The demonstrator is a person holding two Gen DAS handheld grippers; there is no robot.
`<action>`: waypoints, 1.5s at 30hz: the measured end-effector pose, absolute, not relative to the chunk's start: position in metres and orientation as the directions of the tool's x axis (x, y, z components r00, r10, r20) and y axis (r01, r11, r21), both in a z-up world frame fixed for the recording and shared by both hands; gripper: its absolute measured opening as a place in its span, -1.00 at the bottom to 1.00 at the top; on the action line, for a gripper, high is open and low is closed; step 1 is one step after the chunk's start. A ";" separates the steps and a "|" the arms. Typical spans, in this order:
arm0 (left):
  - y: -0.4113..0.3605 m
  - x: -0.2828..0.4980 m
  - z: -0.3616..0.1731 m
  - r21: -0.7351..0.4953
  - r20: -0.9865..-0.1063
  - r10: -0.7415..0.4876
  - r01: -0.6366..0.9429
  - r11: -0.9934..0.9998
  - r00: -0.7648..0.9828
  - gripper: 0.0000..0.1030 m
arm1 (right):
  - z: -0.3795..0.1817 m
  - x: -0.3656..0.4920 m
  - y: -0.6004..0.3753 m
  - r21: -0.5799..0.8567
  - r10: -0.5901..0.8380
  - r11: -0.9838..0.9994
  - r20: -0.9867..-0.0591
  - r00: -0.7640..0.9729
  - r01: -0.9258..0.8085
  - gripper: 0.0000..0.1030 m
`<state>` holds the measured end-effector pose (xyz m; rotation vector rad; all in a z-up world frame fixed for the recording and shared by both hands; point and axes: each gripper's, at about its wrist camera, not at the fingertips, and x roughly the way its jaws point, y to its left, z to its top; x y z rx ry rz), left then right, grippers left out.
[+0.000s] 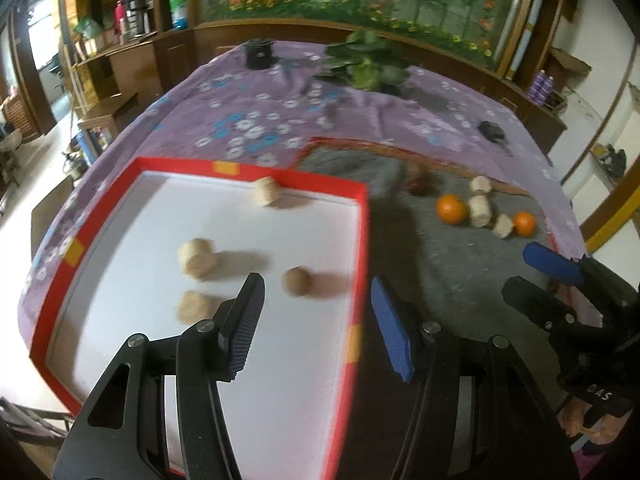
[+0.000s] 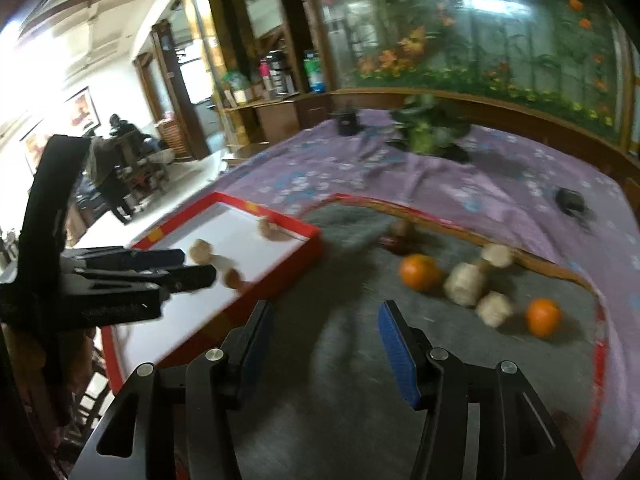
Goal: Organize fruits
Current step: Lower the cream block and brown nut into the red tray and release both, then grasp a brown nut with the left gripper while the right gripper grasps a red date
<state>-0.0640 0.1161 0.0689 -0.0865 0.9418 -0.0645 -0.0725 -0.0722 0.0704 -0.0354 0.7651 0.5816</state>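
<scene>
Fruit, loose: two oranges (image 2: 419, 272) (image 2: 543, 317), round, smooth-skinned, and pale foam-netted pieces (image 2: 464, 284) are laid on grey felt cloth (image 2: 344, 360); four more (image 1: 198, 258) are held in a red-rimmed white box (image 1: 360, 216). Judged light, bruisable, apt to roll; best gripped across the middle. Left gripper (image 1: 318, 320) and right gripper (image 2: 324, 348) are seen apart, nothing between

4 tan fruits (image 1: 199, 258) in red-rimmed white tray (image 1: 248, 170), 2 oranges (image 1: 452, 209) on grey mat (image 2: 344, 344)
</scene>
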 end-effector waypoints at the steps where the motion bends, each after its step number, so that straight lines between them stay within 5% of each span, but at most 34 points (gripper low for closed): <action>1: 0.109 -0.062 0.070 -0.106 -0.805 -0.103 0.029 0.994 0.585 0.08 | 0.070 -0.074 -0.082 0.165 0.464 0.855 -0.667 0.584 -0.491 0.04; 10: 0.065 -0.030 0.078 -0.147 -0.814 -0.170 0.086 0.985 0.556 0.08 | 0.059 -0.076 -0.160 0.203 0.384 0.917 -0.681 0.623 -0.344 0.12; 34: -0.002 0.113 0.035 -0.100 -0.903 -0.168 0.189 0.977 0.396 0.07 | 0.044 -0.052 -0.190 0.321 0.464 0.885 -0.655 0.596 -0.337 0.14; 37: -0.007 0.117 0.028 -0.062 -0.913 -0.138 0.204 0.977 0.384 -0.52 | 0.043 -0.050 -0.186 0.317 0.466 0.884 -0.662 0.586 -0.344 0.14; 45: 0.015 0.113 0.042 -0.094 -0.892 -0.147 0.143 0.985 0.428 -0.52 | 0.043 -0.045 -0.176 0.339 0.491 0.870 -0.669 0.558 -0.359 0.14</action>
